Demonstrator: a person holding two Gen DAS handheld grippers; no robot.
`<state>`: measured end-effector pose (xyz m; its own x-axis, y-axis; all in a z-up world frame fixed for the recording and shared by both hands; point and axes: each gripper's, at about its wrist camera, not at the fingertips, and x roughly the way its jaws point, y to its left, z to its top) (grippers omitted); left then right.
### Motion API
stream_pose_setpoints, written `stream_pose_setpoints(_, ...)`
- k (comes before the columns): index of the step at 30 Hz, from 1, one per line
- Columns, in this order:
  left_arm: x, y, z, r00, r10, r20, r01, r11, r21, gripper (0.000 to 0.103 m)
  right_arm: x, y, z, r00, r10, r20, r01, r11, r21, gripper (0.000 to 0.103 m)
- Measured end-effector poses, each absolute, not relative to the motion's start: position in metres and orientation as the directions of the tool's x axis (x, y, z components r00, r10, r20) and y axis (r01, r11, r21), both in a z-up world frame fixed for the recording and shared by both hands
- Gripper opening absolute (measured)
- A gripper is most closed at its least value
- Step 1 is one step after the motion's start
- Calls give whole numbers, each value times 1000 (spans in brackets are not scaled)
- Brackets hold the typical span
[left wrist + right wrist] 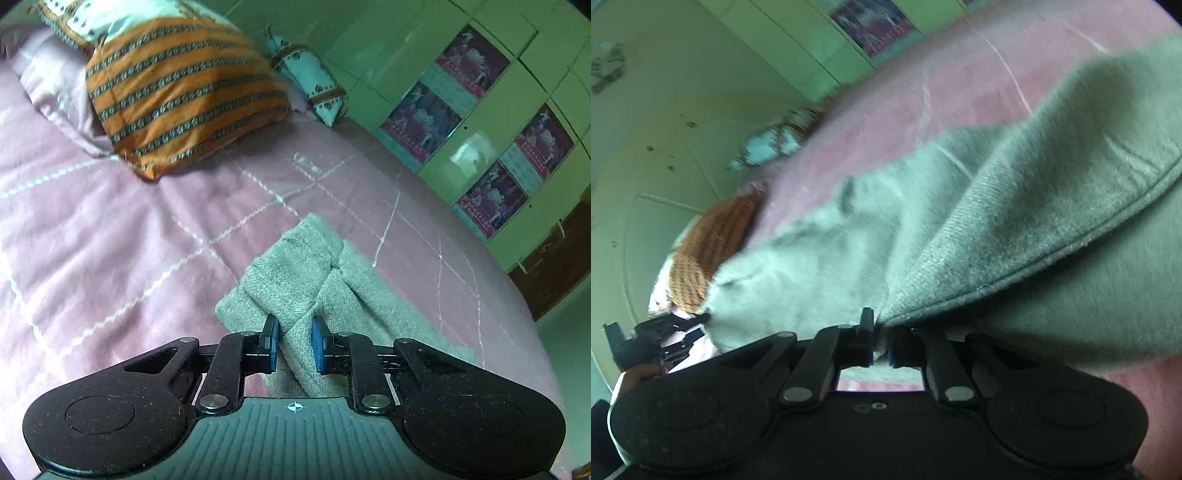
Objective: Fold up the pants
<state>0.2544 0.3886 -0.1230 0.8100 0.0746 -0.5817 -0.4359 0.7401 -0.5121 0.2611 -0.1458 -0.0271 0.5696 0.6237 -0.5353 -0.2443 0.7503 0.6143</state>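
Bed: a pink quilt [122,258] with white wavy grid stitching fills most of the left wrist view and the upper middle of the right wrist view
Wardrobe: pale green doors [484,122] with purple patterned panels, standing past the far edge of the bed
Pants: grey fleece pants [1015,229] lying on the quilt near the bed's near edge; in the left wrist view two layered folds of them cross just ahead of the fingers, and in the right wrist view a stitched hem edge is lifted and curves across the frame
Striped pillow: orange with grey stripes [184,92], at the head of the bed, well apart from the pants
Bolster: white patterned roll [314,85] tied with cord, just beside the striped pillow, against the wall
Left gripper: [294,341] blue pads clamped on a ridge of the pants cloth that runs between them
Right gripper: [881,341] fingers drawn almost together, pinching the pants' hem edge; the picture is blurred here
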Motion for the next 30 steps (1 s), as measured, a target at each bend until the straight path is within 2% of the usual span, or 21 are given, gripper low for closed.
stream_pose_setpoints(4,250,387,-134,792,94,-603,-461,739,-491,19,269,-143,-47,510,611,-605,-208,771,602,0)
stream_pose_setpoints(8,243,383,-129,790,107,-604,-463,750,-473,19,264,-147,-41,506,634,-584,-234,753,615,0)
stream_pose_setpoints(9,241,383,-127,784,109,-612,-475,740,-476,26,266,-148,-41,494,638,-591,-239,753,613,5)
stream_pose_setpoints(10,237,382,-123,779,128,-614,-493,730,-473,37,268,-152,-40,488,638,-595,-231,753,617,9)
stream_pose_setpoints(12,225,372,-109,775,191,-603,-519,736,-435,40,261,-168,-30,519,639,-568,-228,744,629,18)
stream_pose_setpoints(13,220,366,-103,776,201,-597,-518,744,-423,40,257,-177,-25,534,643,-549,-239,738,631,18)
stream_pose_setpoints(15,214,348,-95,804,168,-570,-466,773,-431,40,248,-199,-17,568,635,-524,-225,732,643,18)
stream_pose_setpoints(18,221,304,-94,826,46,-562,-351,822,-448,41,238,-243,-13,661,566,-494,-162,749,642,17)
stream_pose_setpoints(22,246,239,-109,809,-32,-587,-275,862,-426,46,242,-296,-15,750,449,-486,-3,738,675,17)
stream_pose_setpoints(28,265,154,-115,767,-35,-640,-192,940,-282,46,260,-319,-23,776,369,-512,85,744,663,17)
stream_pose_setpoints(30,270,143,-125,717,-45,-696,-179,953,-246,47,268,-318,-27,774,362,-520,91,748,657,17)
